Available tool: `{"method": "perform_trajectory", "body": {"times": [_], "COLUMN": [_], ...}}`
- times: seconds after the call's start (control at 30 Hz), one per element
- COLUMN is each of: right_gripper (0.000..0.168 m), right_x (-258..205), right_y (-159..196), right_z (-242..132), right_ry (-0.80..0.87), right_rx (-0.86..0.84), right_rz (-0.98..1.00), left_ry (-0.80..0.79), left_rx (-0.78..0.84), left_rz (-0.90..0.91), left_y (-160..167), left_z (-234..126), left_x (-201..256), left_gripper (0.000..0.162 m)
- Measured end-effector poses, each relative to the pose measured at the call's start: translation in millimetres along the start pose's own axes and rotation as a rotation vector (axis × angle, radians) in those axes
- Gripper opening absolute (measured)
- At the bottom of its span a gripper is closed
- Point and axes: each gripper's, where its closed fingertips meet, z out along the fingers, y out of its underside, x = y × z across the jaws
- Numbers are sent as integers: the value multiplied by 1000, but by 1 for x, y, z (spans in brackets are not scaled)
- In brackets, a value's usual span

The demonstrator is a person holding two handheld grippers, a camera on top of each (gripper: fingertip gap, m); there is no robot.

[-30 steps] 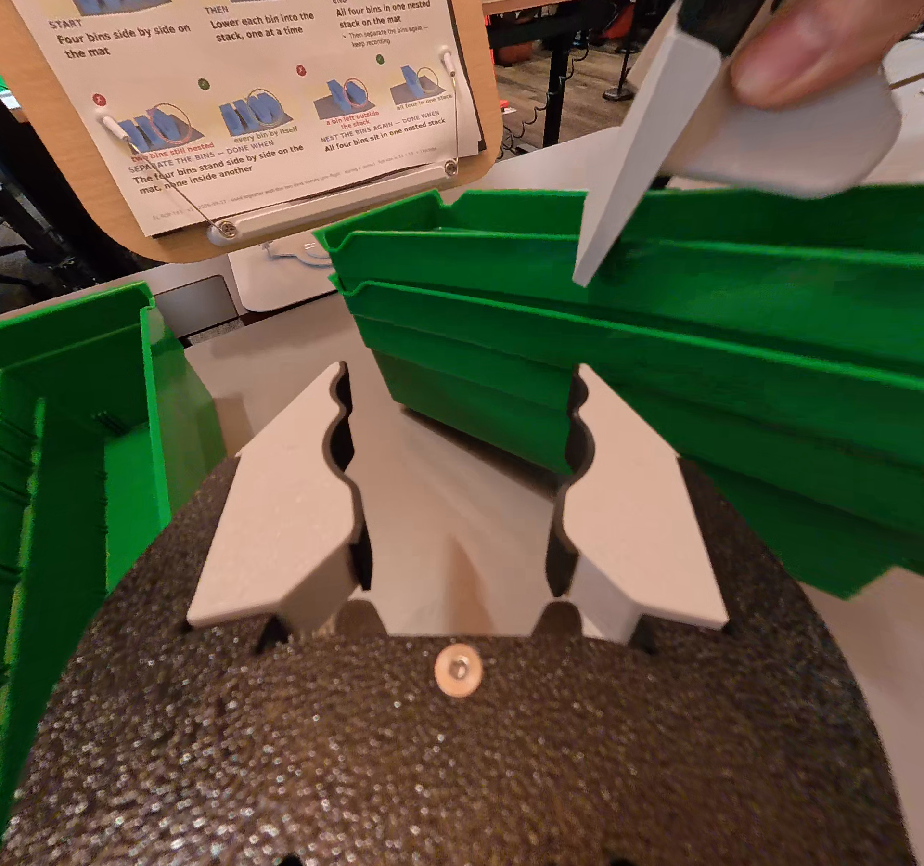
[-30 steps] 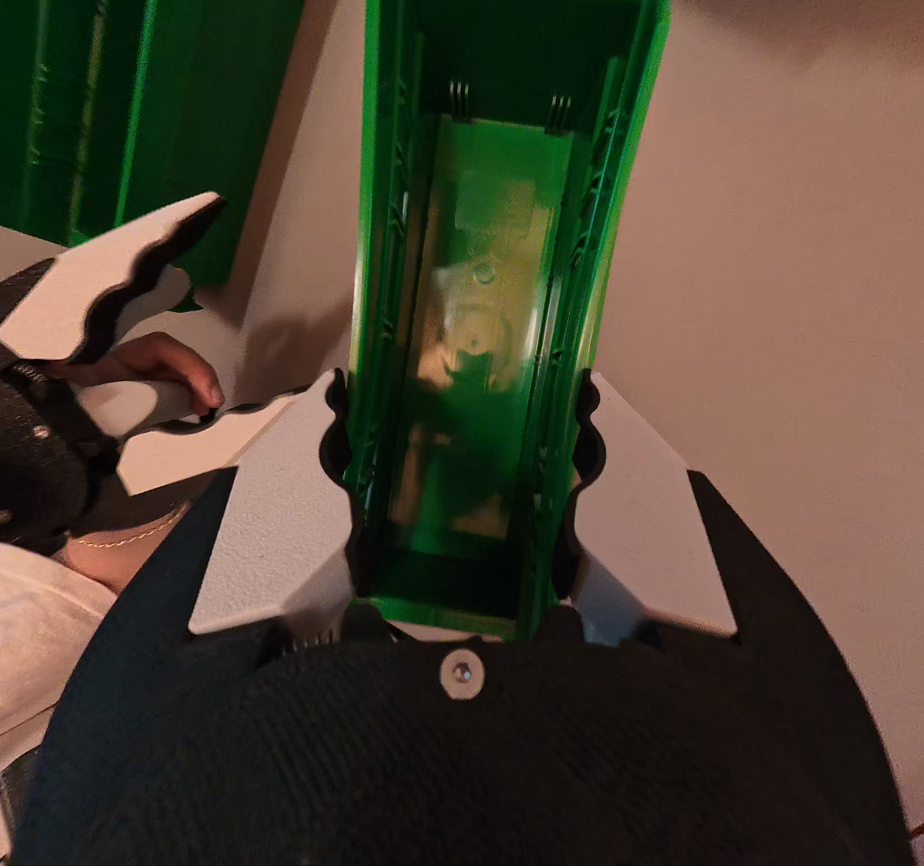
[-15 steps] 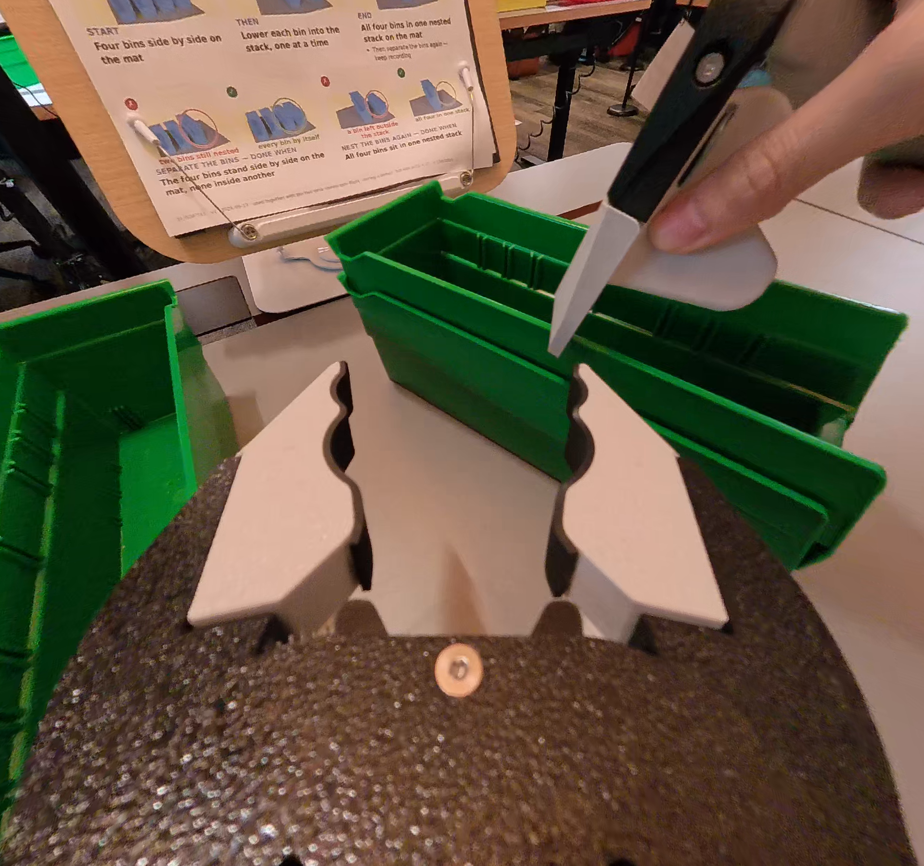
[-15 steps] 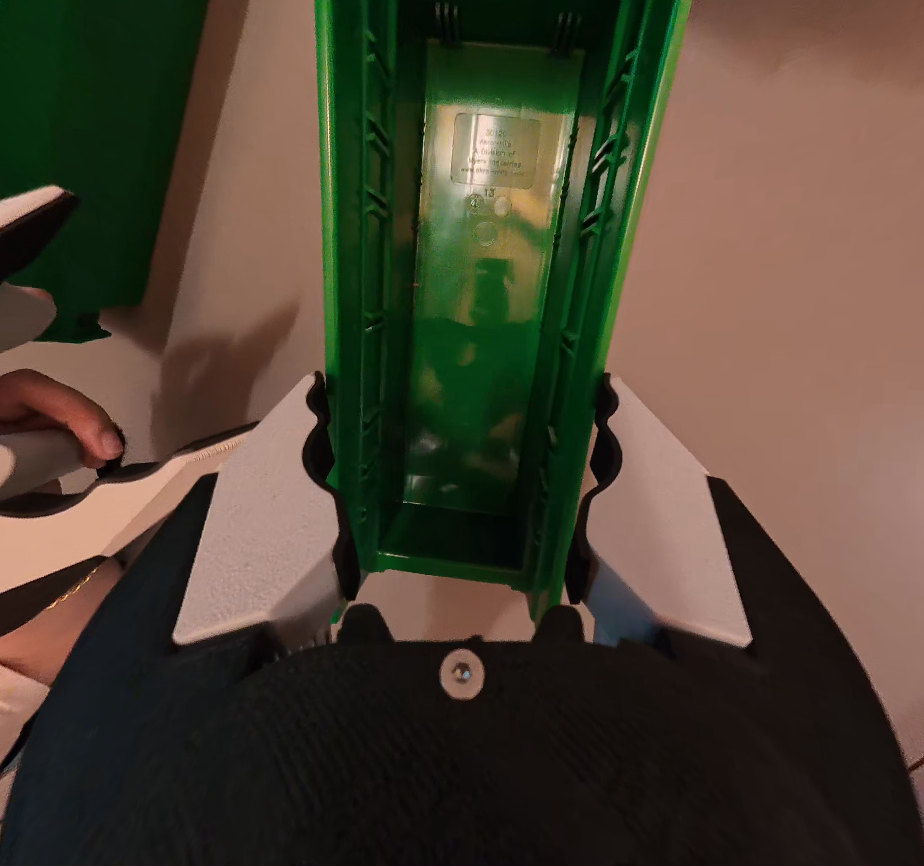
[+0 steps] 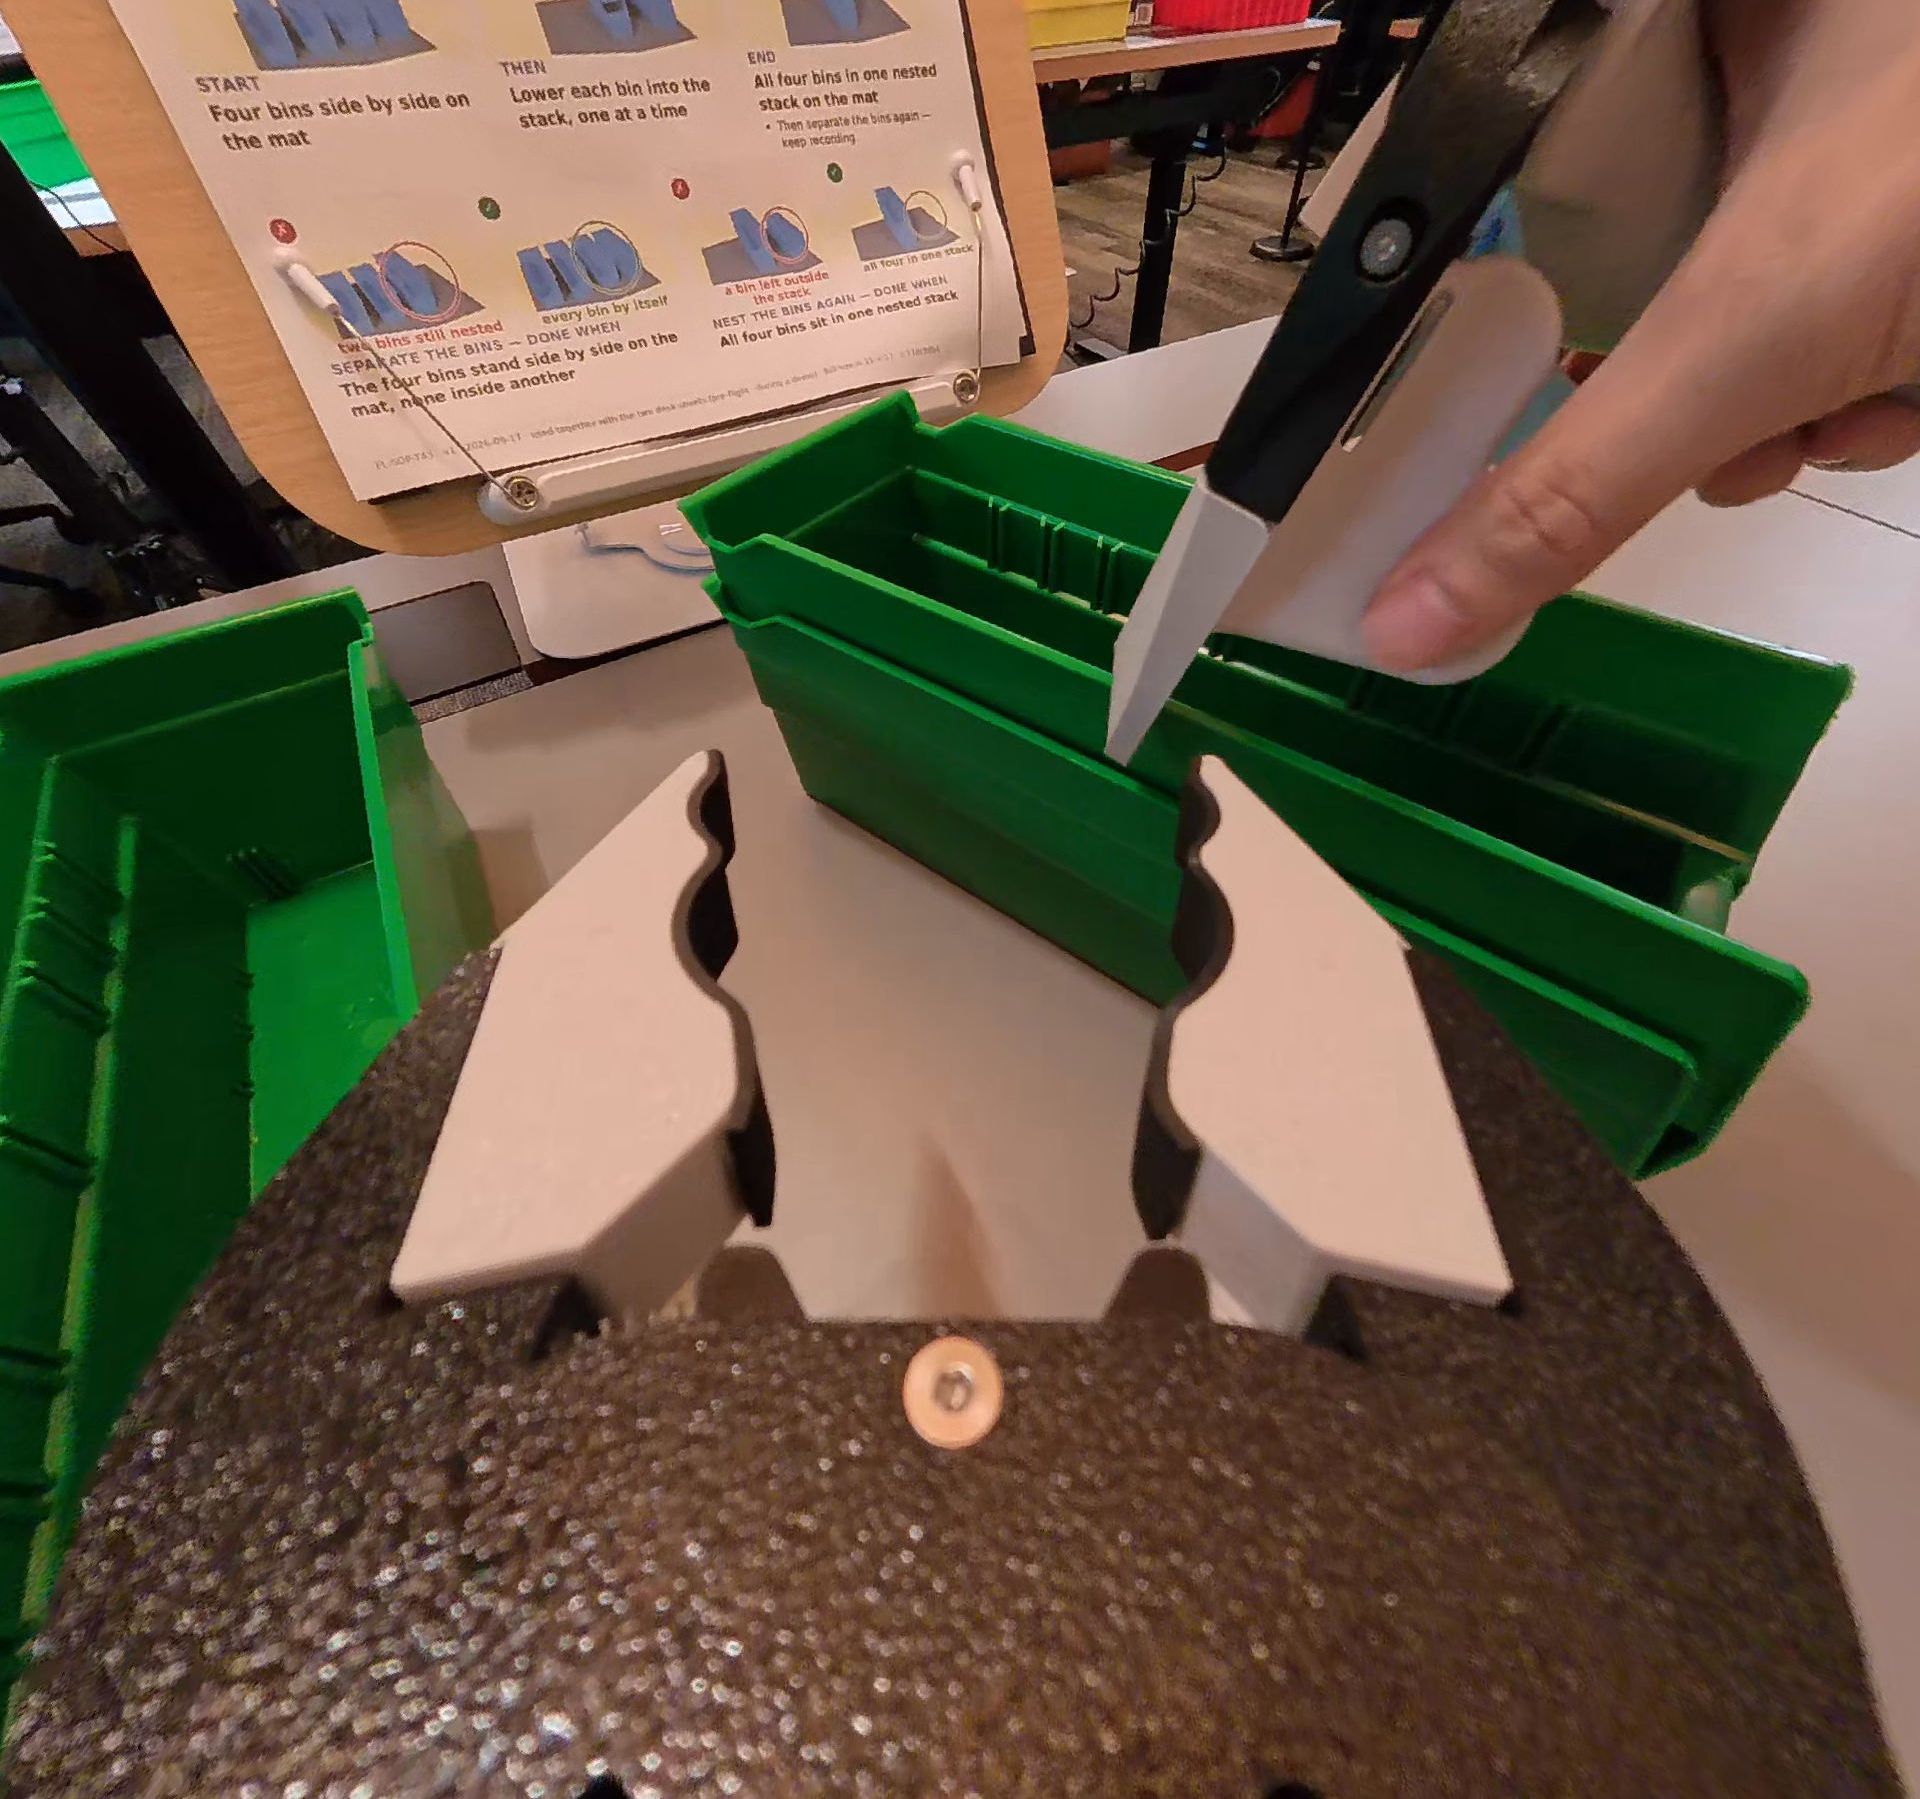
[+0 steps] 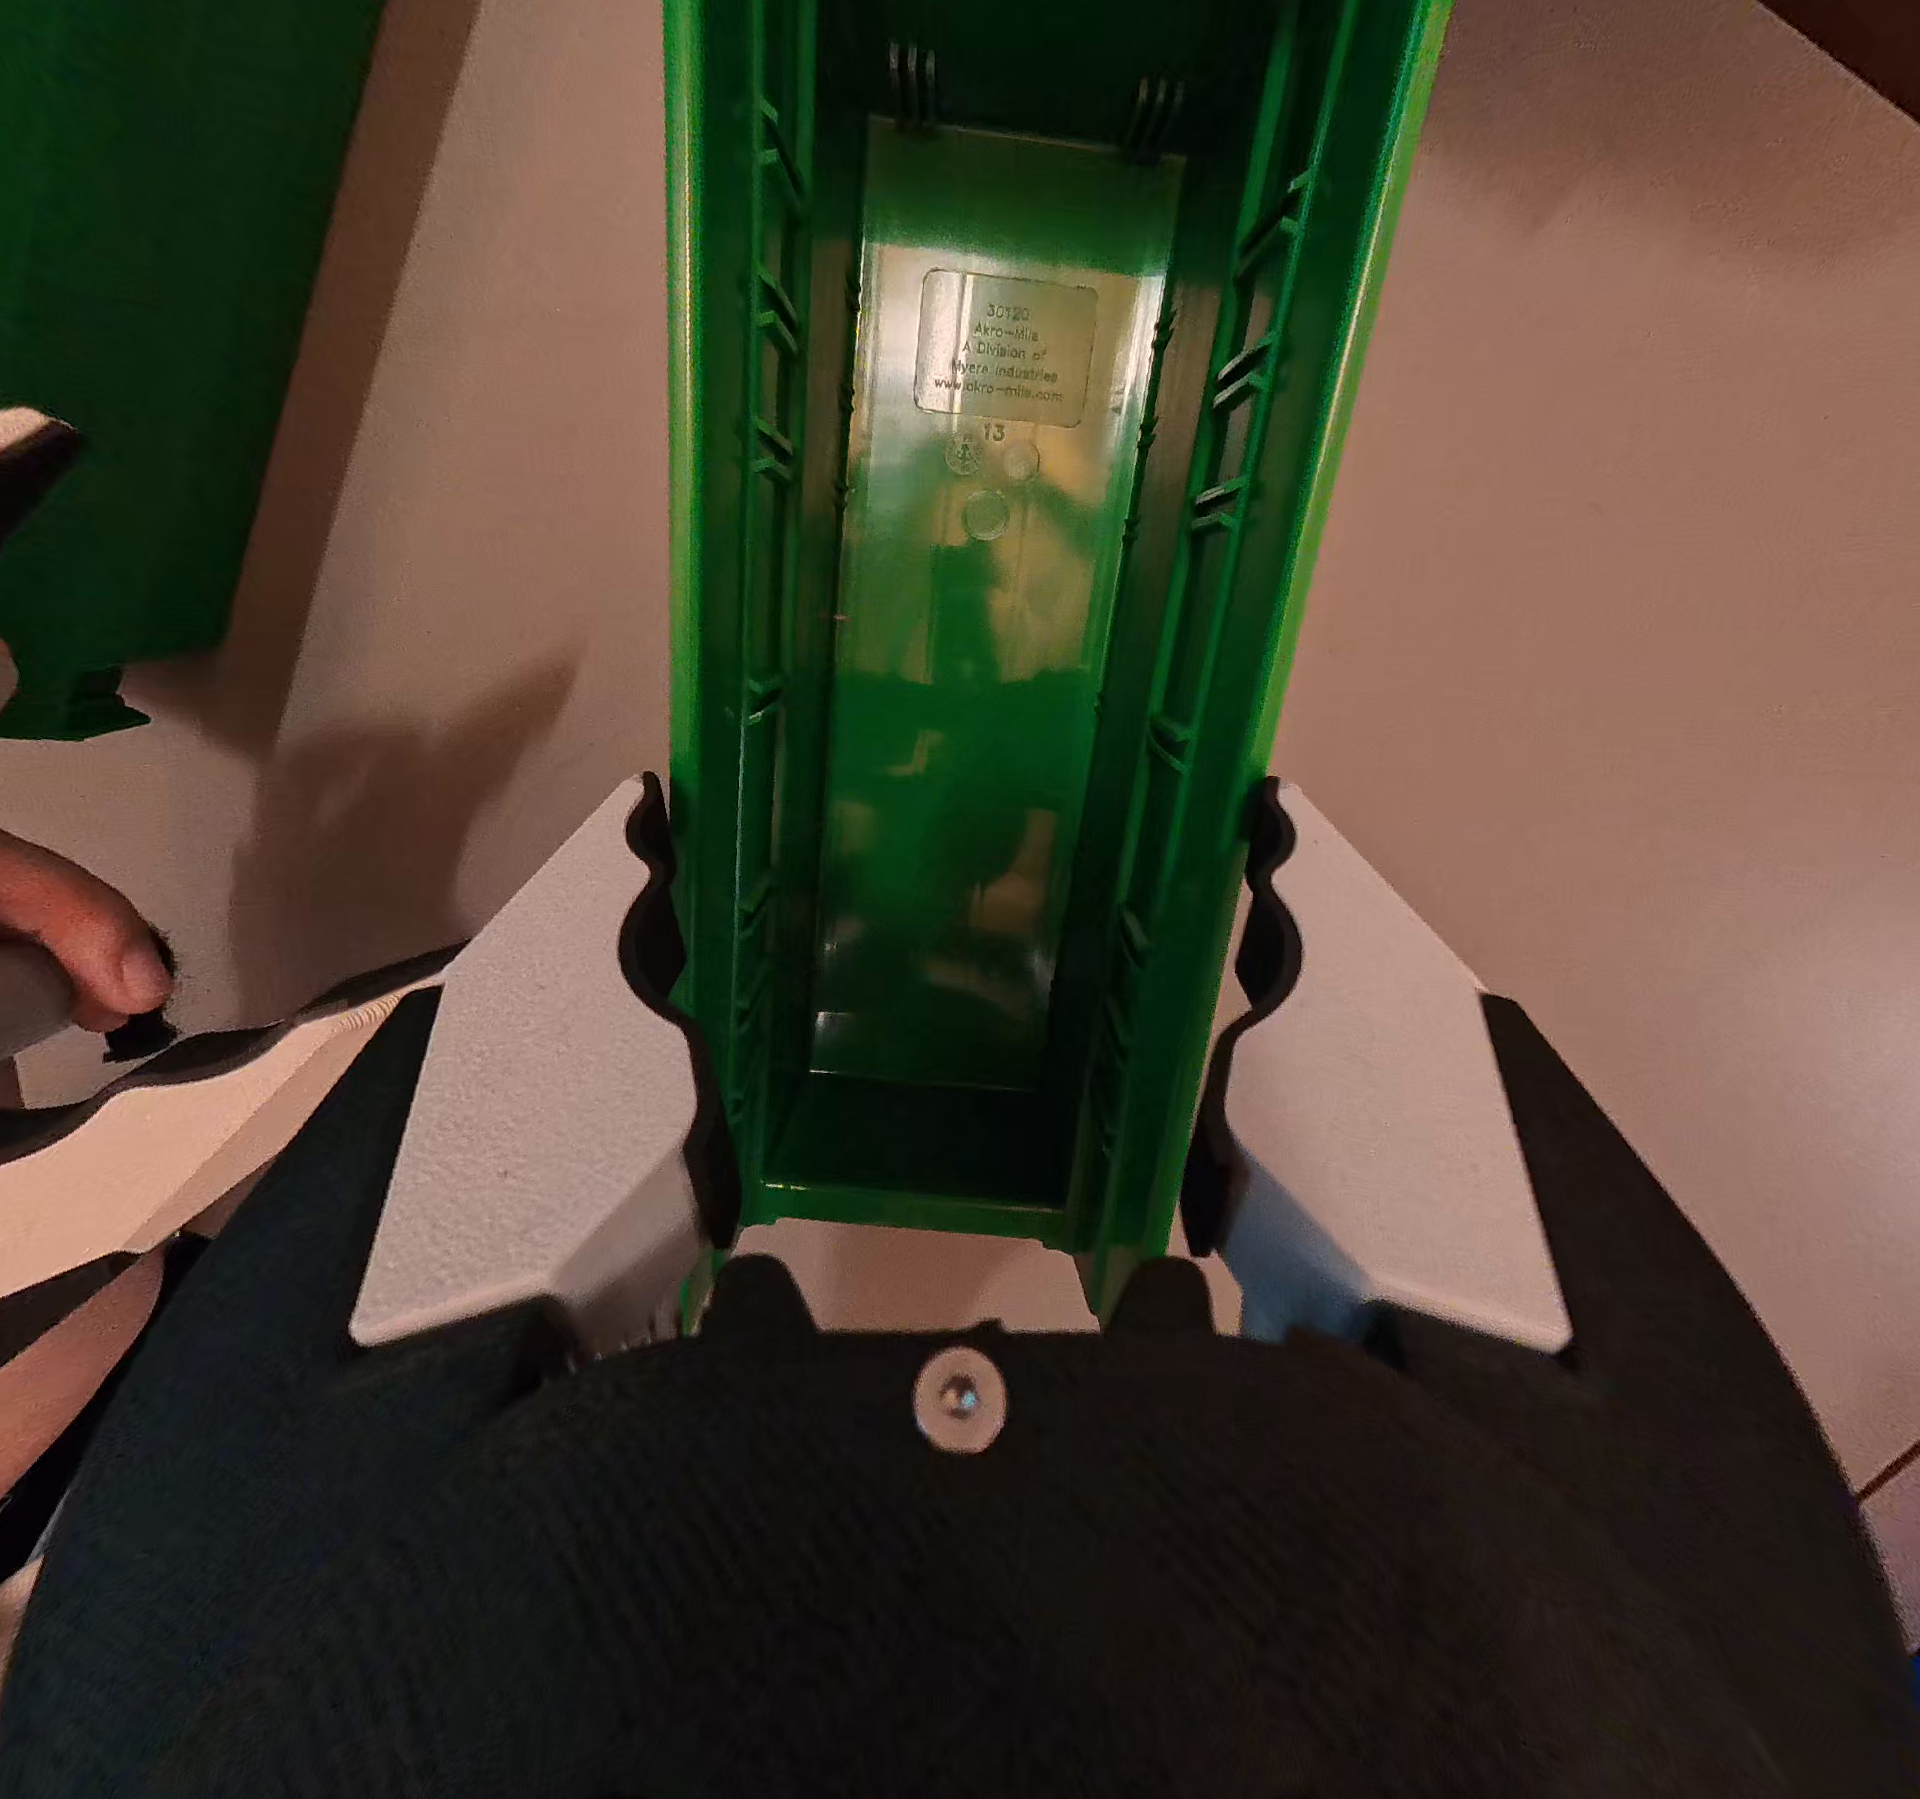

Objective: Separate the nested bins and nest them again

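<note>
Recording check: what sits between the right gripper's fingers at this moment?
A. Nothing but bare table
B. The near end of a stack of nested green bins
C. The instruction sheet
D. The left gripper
B: in the right wrist view the right gripper straddles the nested green bins, one finger outside each long wall, the open top facing the camera.

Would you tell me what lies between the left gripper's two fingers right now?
Only bare table, as the left wrist view shows: the left gripper is open and empty, the nested green bins just beyond its fingertips.

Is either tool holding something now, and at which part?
The right tool straddles the long side walls of the nested green bins; a firm clamp cannot be told. The left tool is open and holds nothing.
</note>
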Motion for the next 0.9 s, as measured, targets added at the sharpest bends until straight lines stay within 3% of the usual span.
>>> {"method": "perform_trajectory", "body": {"times": [0.1, 0.43, 0.9], "right_gripper": [116, 89, 83], "right_x": [0, 1, 7], "right_y": [7, 6, -8], "right_z": [6, 2, -39], "right_ry": [11, -8, -101], "right_rx": [-41, -73, 36], "right_rz": [-2, -22, 46], "left_ry": [3, 17, 40], "left_rx": [-1, -4, -15], "left_rz": [-5, -10, 2], "left_y": [0, 1, 2], "left_z": [0, 1, 3], "left_x": [0, 1, 11], "left_gripper": [84, 83, 81]}}
